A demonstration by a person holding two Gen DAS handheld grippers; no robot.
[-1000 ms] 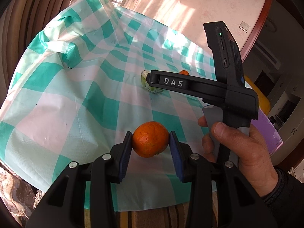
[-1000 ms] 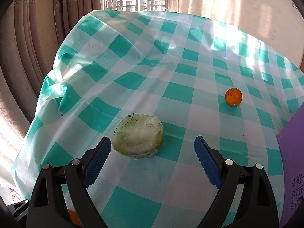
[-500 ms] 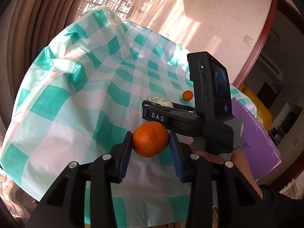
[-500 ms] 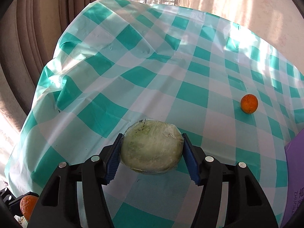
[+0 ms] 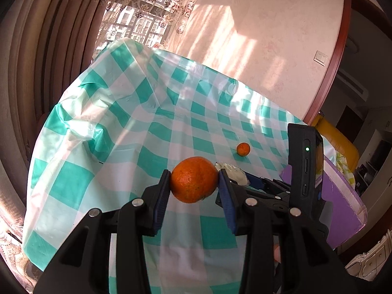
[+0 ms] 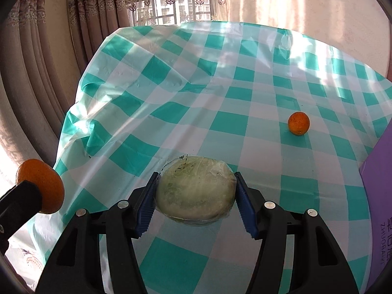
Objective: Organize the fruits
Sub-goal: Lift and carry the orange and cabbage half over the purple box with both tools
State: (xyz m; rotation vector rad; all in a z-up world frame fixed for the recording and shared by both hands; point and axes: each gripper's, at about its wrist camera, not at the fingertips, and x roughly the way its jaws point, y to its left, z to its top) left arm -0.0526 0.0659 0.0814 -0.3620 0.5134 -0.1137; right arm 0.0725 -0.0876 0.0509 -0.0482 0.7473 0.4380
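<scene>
A table draped in a green-and-white checked plastic cloth (image 6: pixel 220 127) fills both wrist views, with curtains (image 6: pixel 80 24) and a window behind it.

The left gripper (image 5: pixel 194 186) is clenched on an orange (image 5: pixel 194 179), its blue pads pressing either side of the fruit and holding it above the cloth. From the right wrist view this same orange shows at the far left edge, gripped by a black finger.

The right gripper (image 6: pixel 196 191) grasps a pale green, plastic-wrapped cabbage (image 6: pixel 194 191) — the blue pads touch both of its sides. Whether the cabbage rests on the cloth or is raised just off it cannot be told. In the left wrist view only a sliver of the wrapped cabbage peeks out just behind the held orange, beside the right gripper's black body and its upright screen unit (image 5: pixel 306 164).

A second orange (image 6: pixel 298 123) sits alone on the cloth, well apart from both grippers, towards the right. A purple box (image 6: pixel 378 183) lies at the table's right edge.
</scene>
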